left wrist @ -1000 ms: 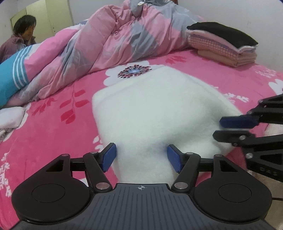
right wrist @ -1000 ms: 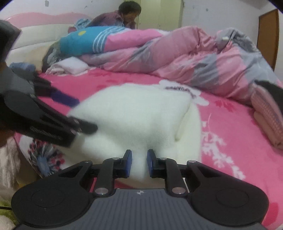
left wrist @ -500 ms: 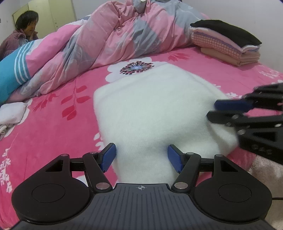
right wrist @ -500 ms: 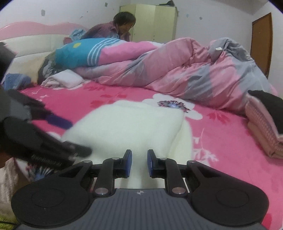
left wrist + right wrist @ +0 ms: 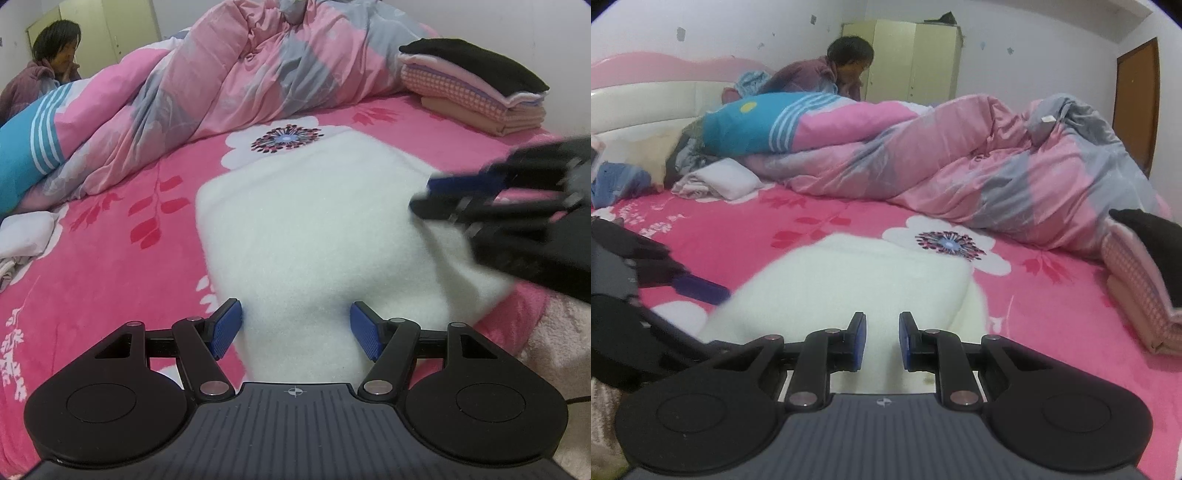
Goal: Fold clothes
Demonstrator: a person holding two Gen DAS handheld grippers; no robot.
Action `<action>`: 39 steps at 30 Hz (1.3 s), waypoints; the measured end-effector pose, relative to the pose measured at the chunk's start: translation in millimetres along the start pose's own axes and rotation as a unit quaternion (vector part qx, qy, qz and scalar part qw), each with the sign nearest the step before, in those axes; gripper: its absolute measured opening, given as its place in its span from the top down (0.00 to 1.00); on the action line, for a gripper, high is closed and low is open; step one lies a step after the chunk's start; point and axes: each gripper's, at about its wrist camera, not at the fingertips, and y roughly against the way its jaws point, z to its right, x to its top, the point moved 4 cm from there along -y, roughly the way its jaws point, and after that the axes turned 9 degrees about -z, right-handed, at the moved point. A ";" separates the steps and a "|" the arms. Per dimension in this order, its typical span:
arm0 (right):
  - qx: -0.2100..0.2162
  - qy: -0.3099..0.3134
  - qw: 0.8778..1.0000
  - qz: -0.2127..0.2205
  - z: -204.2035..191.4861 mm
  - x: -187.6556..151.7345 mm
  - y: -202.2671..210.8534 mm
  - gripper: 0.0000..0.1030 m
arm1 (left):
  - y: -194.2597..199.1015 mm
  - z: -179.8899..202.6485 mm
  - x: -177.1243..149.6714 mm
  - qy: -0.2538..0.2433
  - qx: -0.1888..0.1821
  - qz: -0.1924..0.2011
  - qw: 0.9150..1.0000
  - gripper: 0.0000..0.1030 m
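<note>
A folded white fleece garment (image 5: 314,221) (image 5: 857,280) lies flat on the pink flowered bed sheet (image 5: 110,277). My left gripper (image 5: 295,326) stands open at the garment's near edge. The fleece fills the gap between its blue pads, but I see no squeeze. In the right wrist view one of its blue-padded fingers (image 5: 701,290) shows at the garment's left corner. My right gripper (image 5: 882,341) has its pads a narrow gap apart, with only fleece showing behind them. In the left wrist view it (image 5: 423,194) hovers blurred over the garment's right side, and no cloth hangs from it.
A stack of folded clothes (image 5: 476,85) (image 5: 1137,280) sits at the far right of the bed. A crumpled pink and grey duvet (image 5: 258,66) (image 5: 960,155) runs along the back. A person (image 5: 51,62) (image 5: 846,66) sits behind it. Loose white clothes (image 5: 22,232) (image 5: 724,181) lie at the left.
My right gripper has risen and drifted left over the garment in the left wrist view; its own view now shows more of the room. The left gripper and the garment have stayed put.
</note>
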 end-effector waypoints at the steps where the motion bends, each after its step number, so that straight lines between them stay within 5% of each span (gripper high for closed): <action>1: 0.000 0.002 1.000 -0.007 0.9 -4.2 -8.1 0.81 | -0.3 0.4 0.3 -0.001 -0.001 0.000 1.000 0.36; 10: 0.007 -0.001 1.000 -0.013 4.3 -10.7 -16.7 0.80 | 2.0 -3.9 1.6 0.006 -0.013 -0.003 1.000 0.36; 13: 0.010 -0.007 1.000 -0.011 5.4 -11.4 -16.5 0.80 | 12.0 -10.7 4.1 0.022 -0.032 0.018 0.999 0.36; 19: 0.012 -0.015 1.000 -0.004 6.5 -12.7 -16.0 0.80 | 11.1 -23.9 19.8 0.040 -0.011 0.072 0.997 0.36; 32: 0.017 -0.043 0.999 0.010 7.6 -15.9 -14.6 0.80 | -19.3 -37.9 14.3 0.082 -0.064 0.070 0.992 0.35; 39: 0.066 -0.154 0.985 0.046 29.6 -22.9 26.5 0.79 | -3.6 -41.5 24.0 0.066 -0.051 0.126 0.989 0.36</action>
